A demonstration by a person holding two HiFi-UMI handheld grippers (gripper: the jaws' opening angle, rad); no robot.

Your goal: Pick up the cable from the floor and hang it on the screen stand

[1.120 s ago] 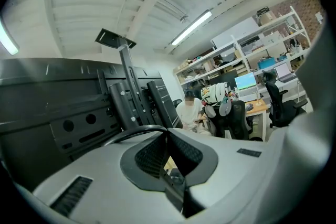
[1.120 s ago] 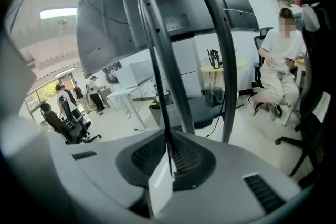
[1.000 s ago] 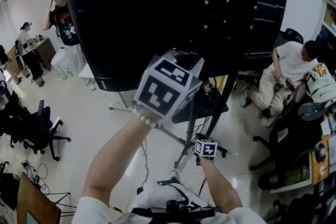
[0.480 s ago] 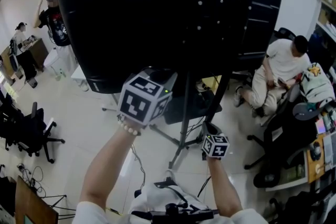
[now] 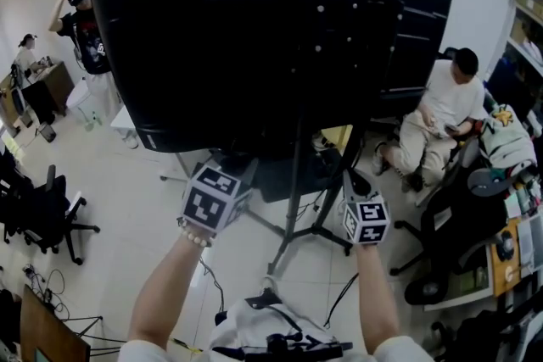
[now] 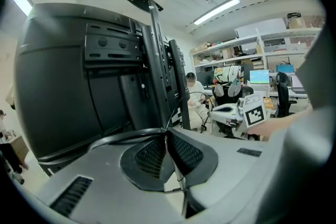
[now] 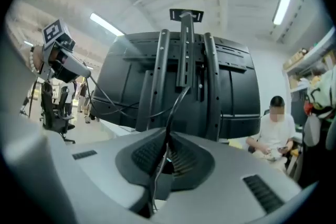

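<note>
The screen stand (image 5: 297,174) carries a large black screen (image 5: 237,30), seen from its back. A thin black cable (image 7: 176,104) runs up from my right gripper (image 7: 168,138) to the stand's upright bars (image 7: 182,50). My right gripper is shut on it. In the left gripper view the same thin cable (image 6: 169,113) rises from my left gripper (image 6: 167,134), which is also shut on it. A thicker black loop (image 6: 121,137) curves off to the left. In the head view both grippers are held low below the screen, the left gripper (image 5: 212,197) left of the pole and the right gripper (image 5: 366,220) right of it.
The stand's tripod legs (image 5: 327,235) spread over the pale floor. A person (image 5: 437,110) sits at the right beside a cluttered desk (image 5: 509,246). Black office chairs (image 5: 51,212) stand at the left, and people (image 5: 85,25) stand at the back left. A cable (image 5: 212,280) lies on the floor near my feet.
My left gripper has dropped from in front of the screen down and to the left. The right gripper has risen a little and shifted right.
</note>
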